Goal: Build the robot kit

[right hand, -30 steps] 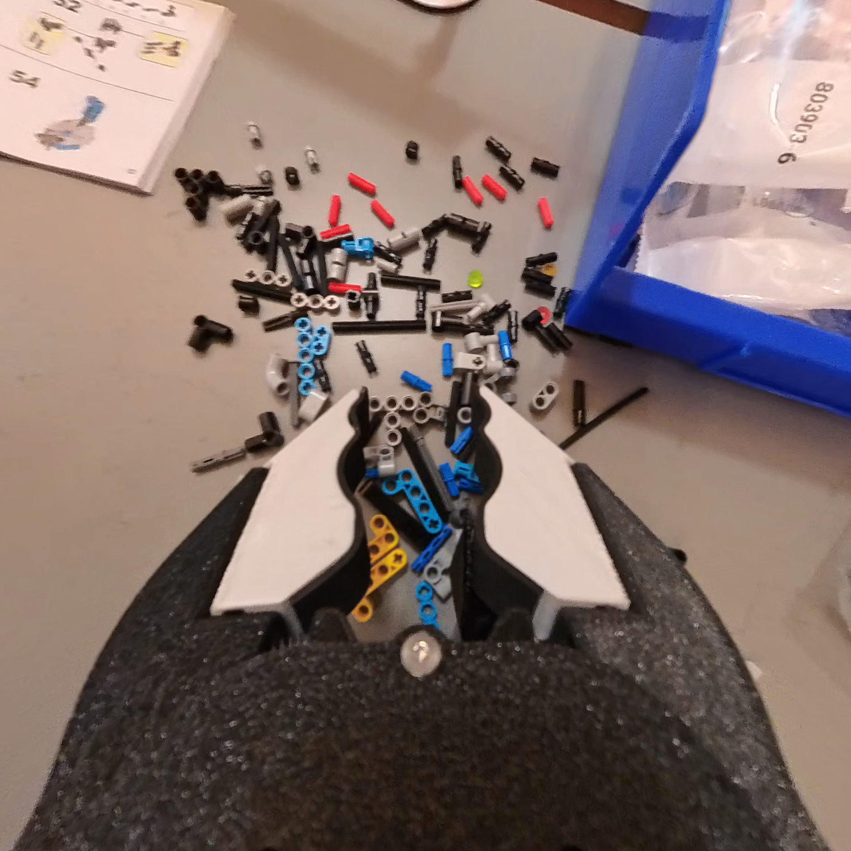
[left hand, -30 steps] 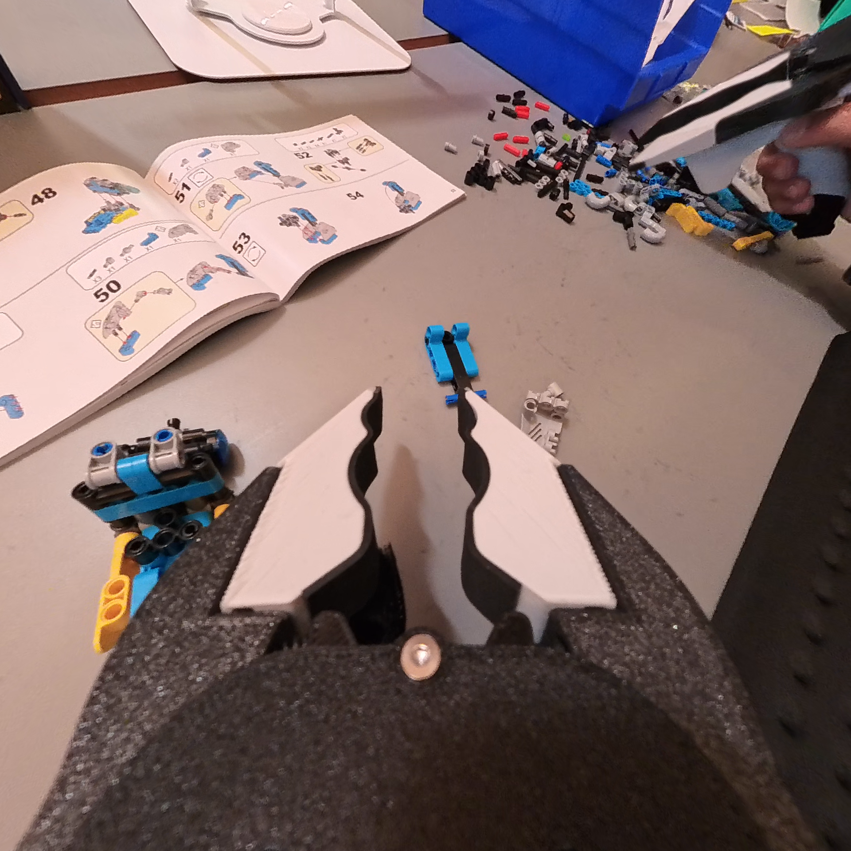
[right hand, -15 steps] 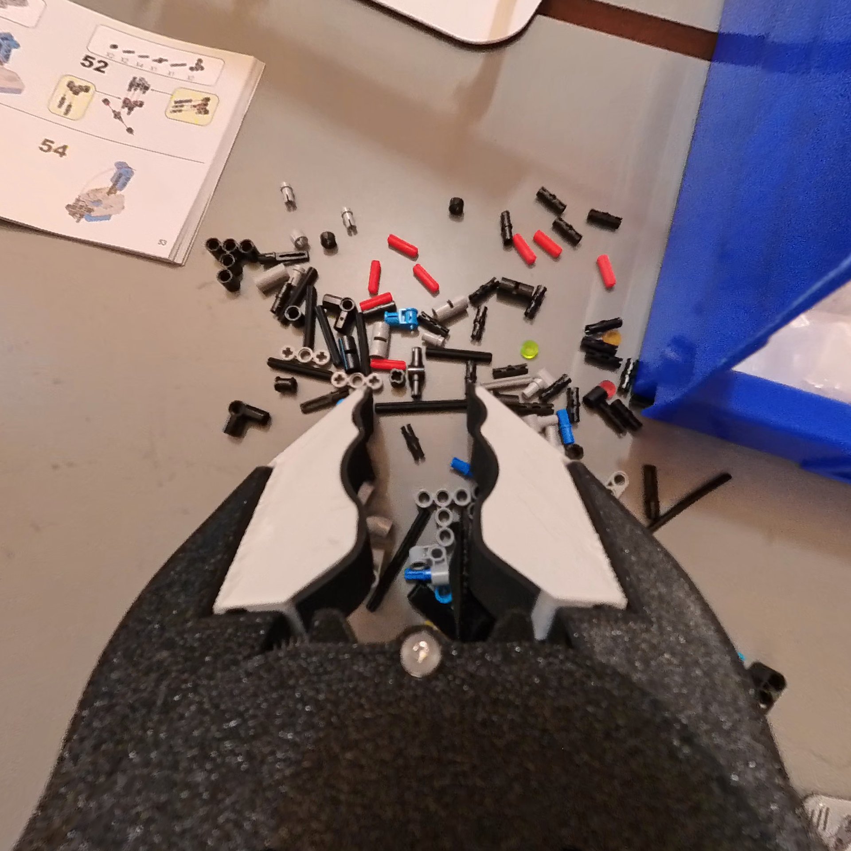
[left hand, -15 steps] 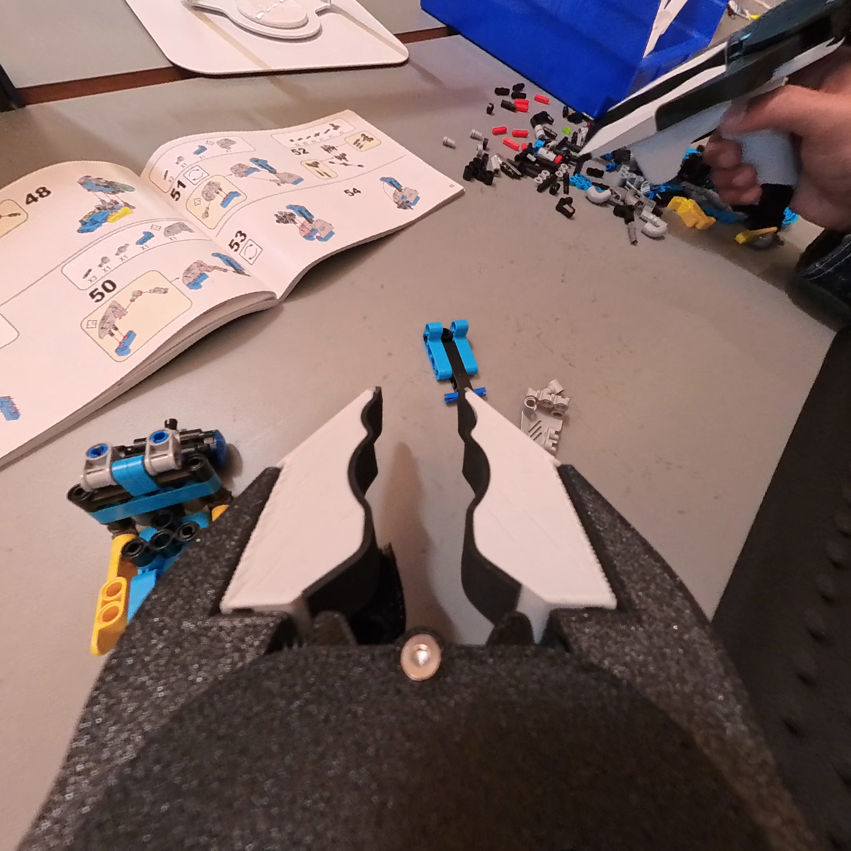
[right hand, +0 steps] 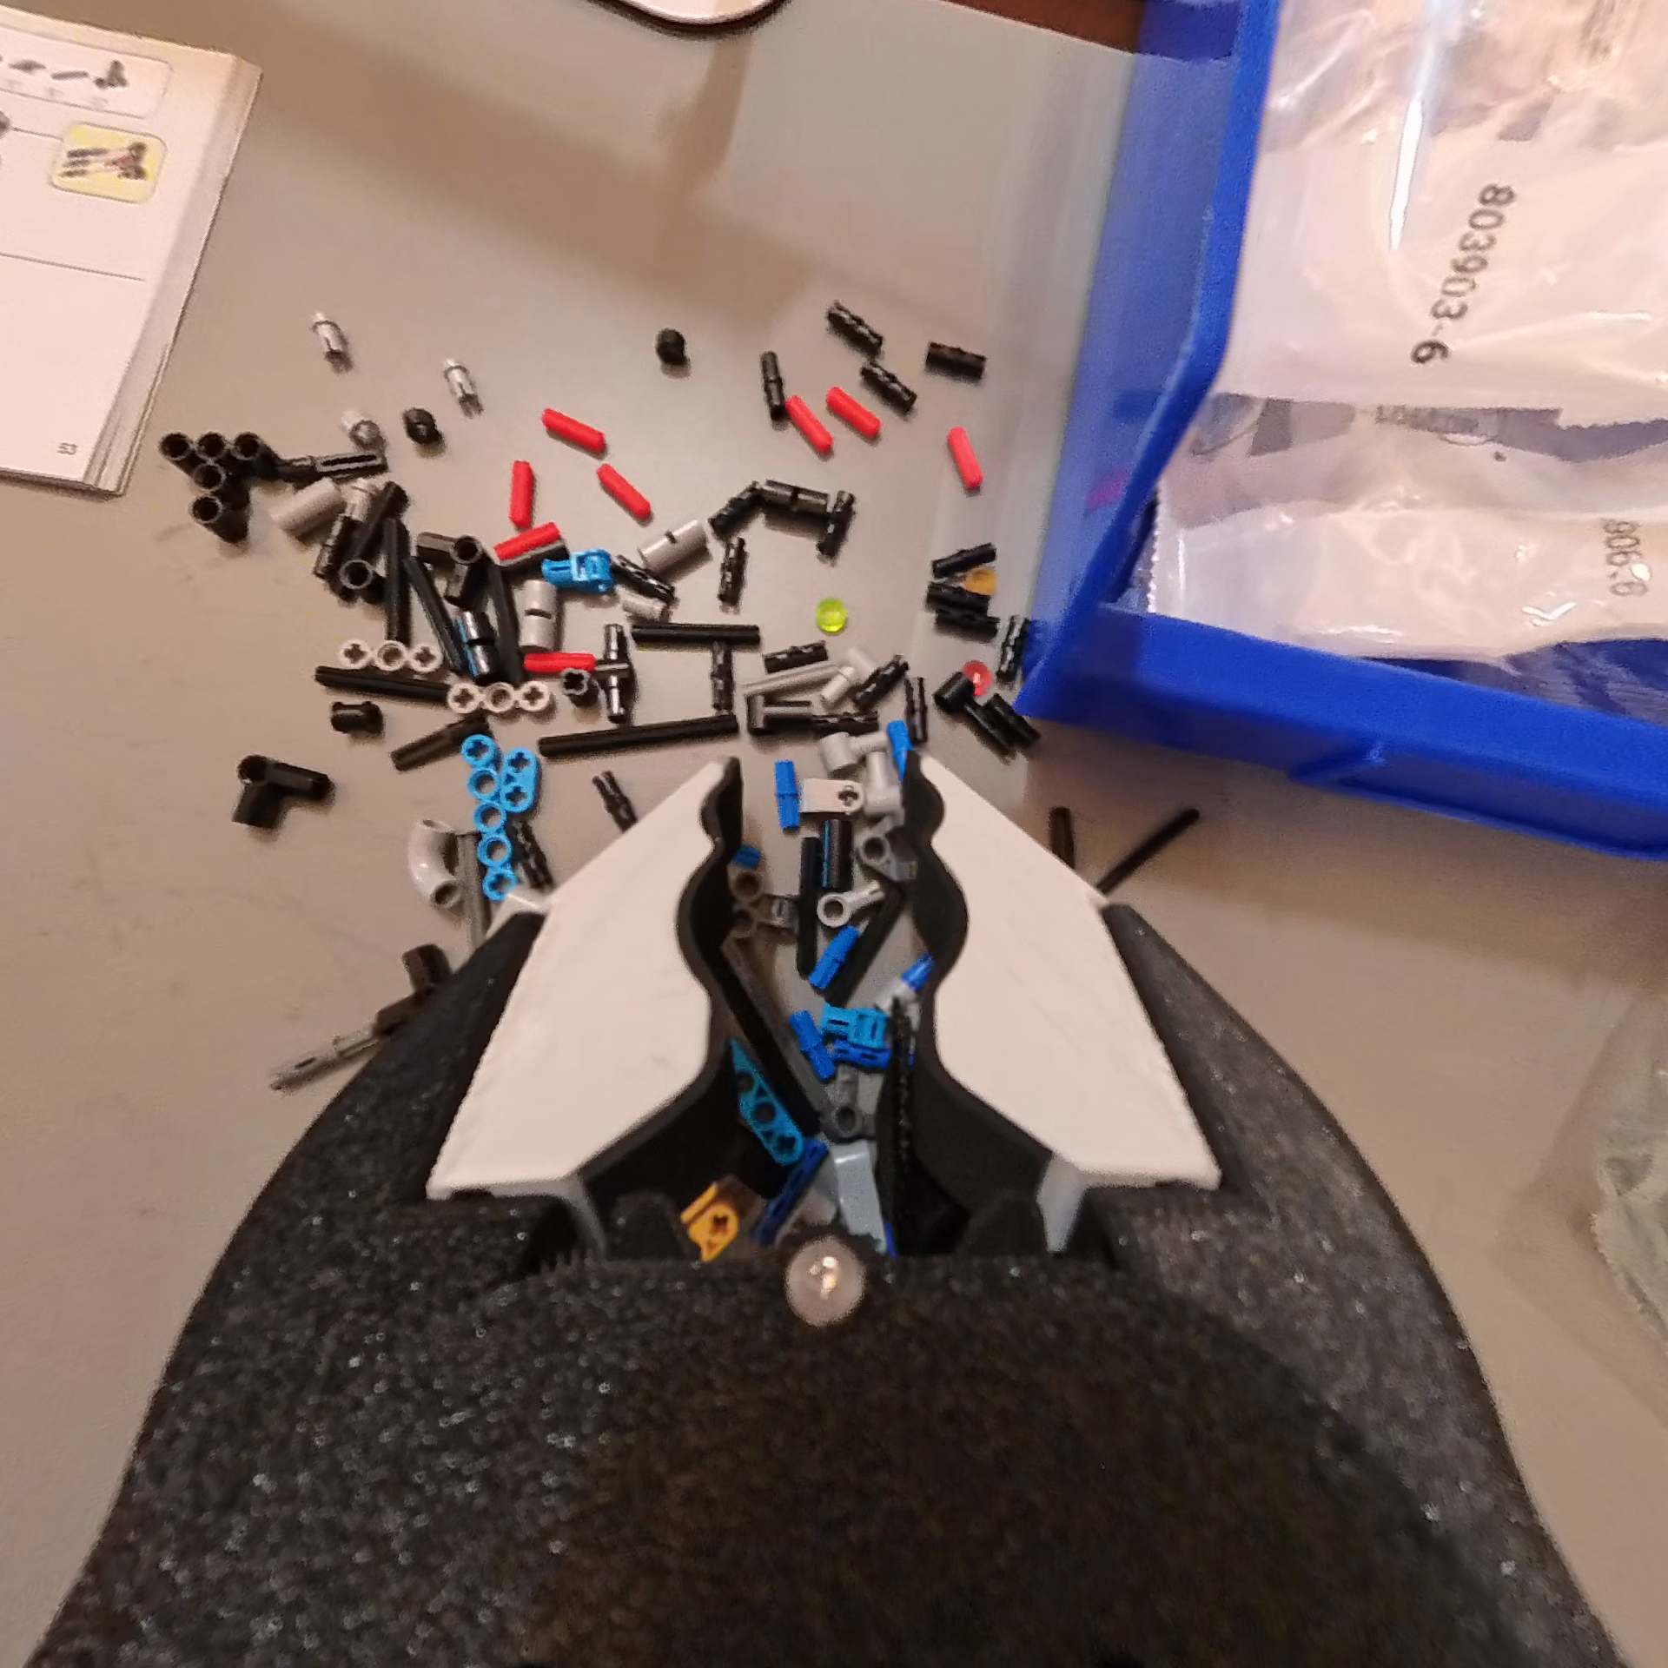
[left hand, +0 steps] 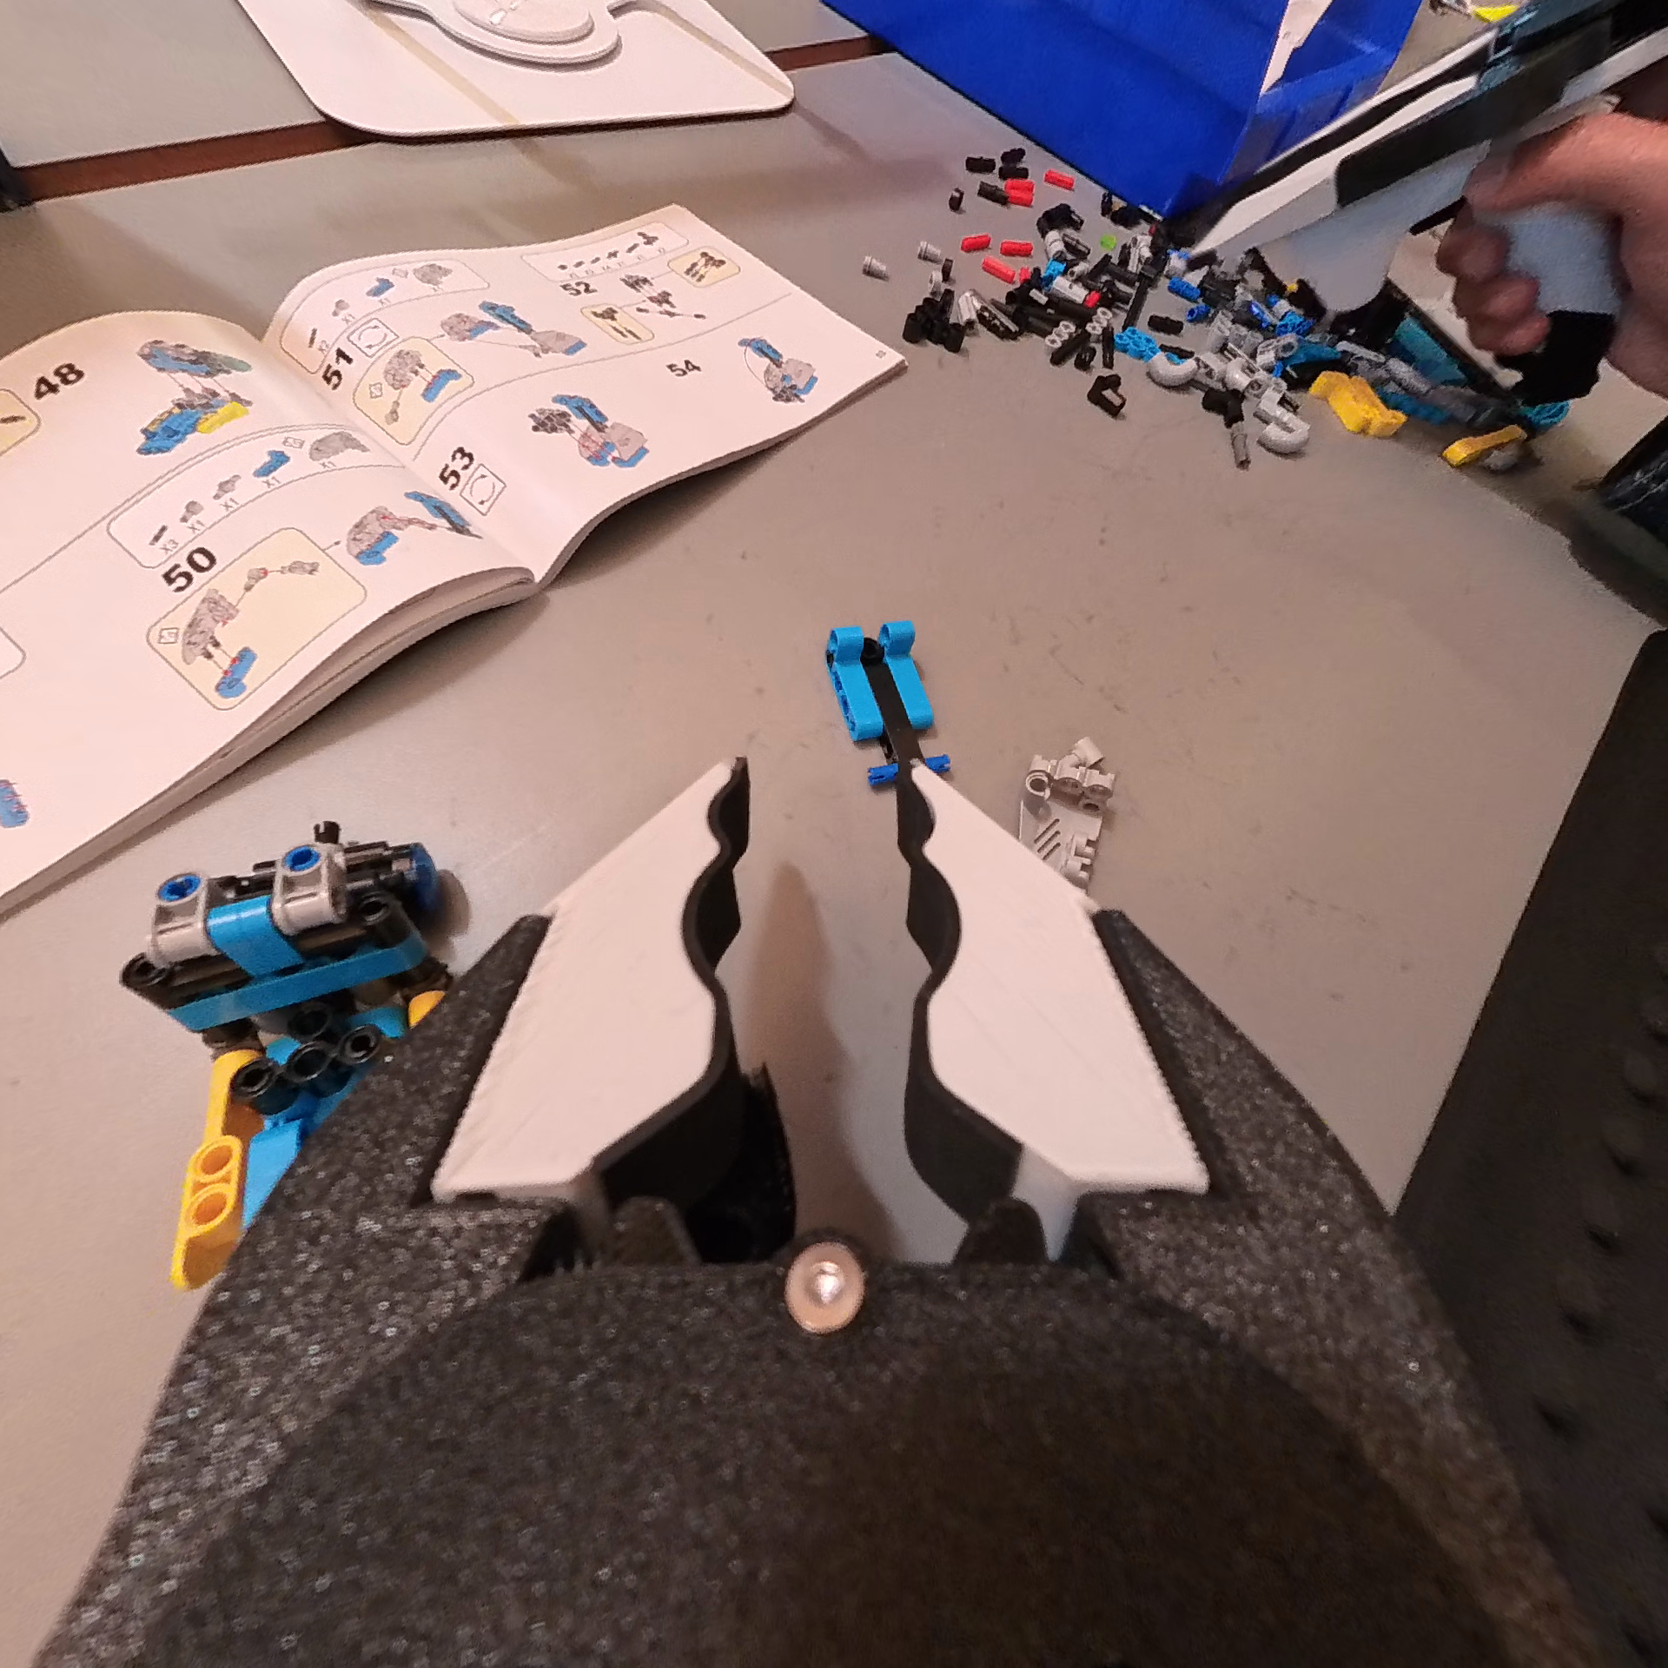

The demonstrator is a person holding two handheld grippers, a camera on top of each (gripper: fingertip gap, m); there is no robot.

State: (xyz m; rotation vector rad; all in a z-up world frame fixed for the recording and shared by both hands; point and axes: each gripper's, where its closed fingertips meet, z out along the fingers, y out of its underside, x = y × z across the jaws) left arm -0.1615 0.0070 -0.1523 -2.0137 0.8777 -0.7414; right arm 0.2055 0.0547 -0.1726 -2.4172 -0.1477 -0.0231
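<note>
- Left gripper [left hand: 826, 772]: tongs spread apart, nothing between them, just bare grey table [left hand: 1173, 632] underneath.
- Right off its right tip sat a small blue sub-assembly [left hand: 875, 681] w/ a black axle running toward the tip. Looked like it was touching or almost, couldn't tell which.
- Small grey piece [left hand: 1065, 808] lay just right of that finger, apart from it.
- Near left: chunky blue/black/yellow build [left hand: 280, 957], partly hidden behind the gripper body.
- Further left, an open instruction booklet [left hand: 406, 433] lay flat.
- Right gripper [right hand: 823, 767]: tongs also spread, pinching nothing. It sat over the loose parts pile [right hand: 587, 614], w/ blue, grey & black bits visible on the table between the fingers. Couldn't tell if the tips touched any.
- Blue bin [right hand: 1354, 713] was just right of the pile, w/ clear plastic bags [right hand: 1444, 316] inside.
- Far end of the table: a white board [left hand: 542, 81].
- View diffs: only the left cam showed the hand [left hand: 1570, 244] holding the right gripper, its nose angled down at the pile's far right edge by the bin, plus the builds & the open pages. Only the right cam showed the bags in the bin and individual pins (red, black, one lime stud). It caught just the booklet's corner.
</note>
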